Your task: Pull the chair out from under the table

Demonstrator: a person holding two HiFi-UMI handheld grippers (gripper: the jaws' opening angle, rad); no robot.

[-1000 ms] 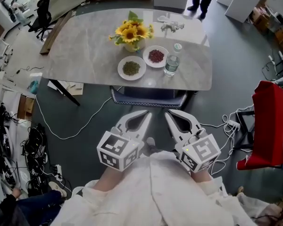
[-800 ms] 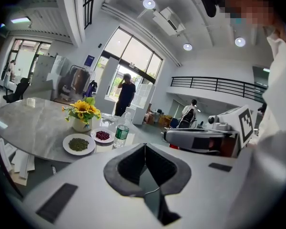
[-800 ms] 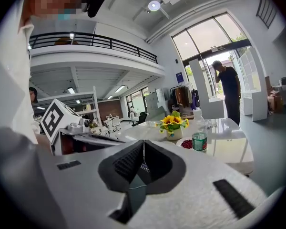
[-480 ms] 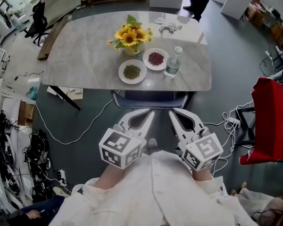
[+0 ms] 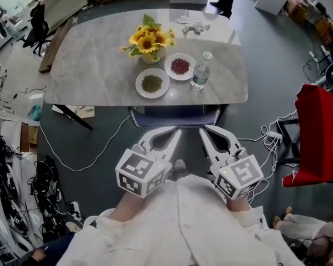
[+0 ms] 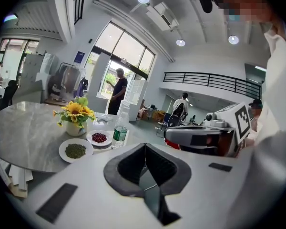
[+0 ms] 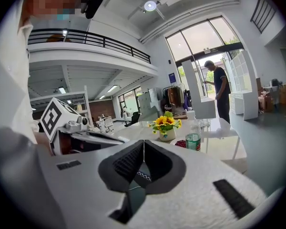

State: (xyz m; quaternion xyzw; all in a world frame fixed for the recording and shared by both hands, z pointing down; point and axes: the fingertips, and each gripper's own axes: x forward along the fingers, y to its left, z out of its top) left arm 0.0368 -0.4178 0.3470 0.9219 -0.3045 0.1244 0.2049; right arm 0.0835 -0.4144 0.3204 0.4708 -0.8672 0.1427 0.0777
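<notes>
Chair (image 5: 175,117): dark seat tucked under counter (image 5: 94,76) | sunflowers (image 5: 147,39), water bottle (image 5: 200,76) on it | your left gripper (image 5: 176,132), right gripper (image 5: 202,131): closed, empty

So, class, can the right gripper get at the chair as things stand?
Probably yes: the right gripper points at the chair with nothing between, though its shut jaws must open first.

The chair (image 5: 175,117) sits under the table's (image 5: 94,73) near edge; a vase (image 5: 147,55), two plates (image 5: 151,83) and a bottle (image 5: 199,76) stand on top.
</notes>
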